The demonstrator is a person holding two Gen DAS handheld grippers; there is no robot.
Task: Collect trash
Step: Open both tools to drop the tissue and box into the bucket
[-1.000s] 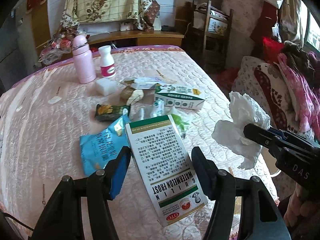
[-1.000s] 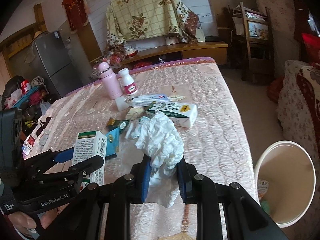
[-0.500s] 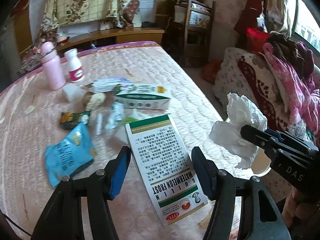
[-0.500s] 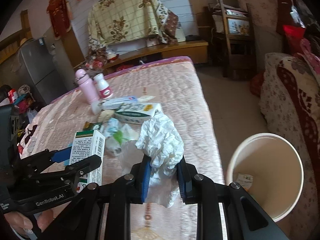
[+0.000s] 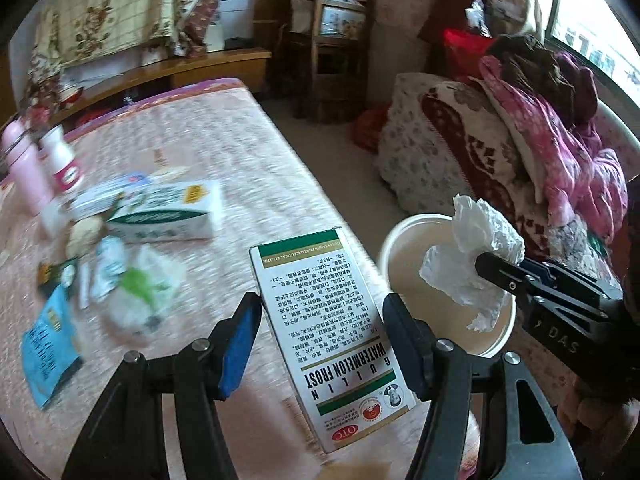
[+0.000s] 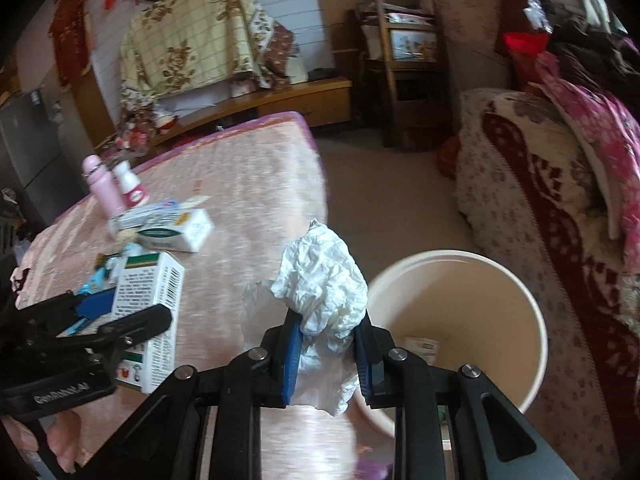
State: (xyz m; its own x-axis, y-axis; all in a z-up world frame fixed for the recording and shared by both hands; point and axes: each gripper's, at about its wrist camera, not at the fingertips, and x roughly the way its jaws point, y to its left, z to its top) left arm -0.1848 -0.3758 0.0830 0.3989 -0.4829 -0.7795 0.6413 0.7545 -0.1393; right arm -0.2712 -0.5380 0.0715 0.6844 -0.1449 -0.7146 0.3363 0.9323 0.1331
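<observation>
My left gripper [image 5: 320,312] is shut on a white and green medicine box [image 5: 332,340], which stands upright between the blue pads above the table's right edge. In the right wrist view that box [image 6: 152,300] and the left gripper [image 6: 120,316] show at the left. My right gripper [image 6: 328,328] is shut on a crumpled white tissue [image 6: 324,280], held beside the rim of a round cream bin [image 6: 480,300] on the floor. The left wrist view shows the tissue [image 5: 476,248] over the bin's mouth [image 5: 408,268]. A scrap of packaging lies in the bin.
On the pink quilted table [image 5: 224,152] lie a green and white carton [image 5: 168,212], a blue packet [image 5: 48,344], clear wrappers, a pink bottle [image 6: 102,188] and a white pill bottle [image 6: 130,184]. A sofa piled with clothes [image 6: 560,168] stands right of the bin.
Both grippers have swung right with the box and the tissue still held. The bin has come into the left wrist view and nearer in the right wrist view; the table litter slid left.
</observation>
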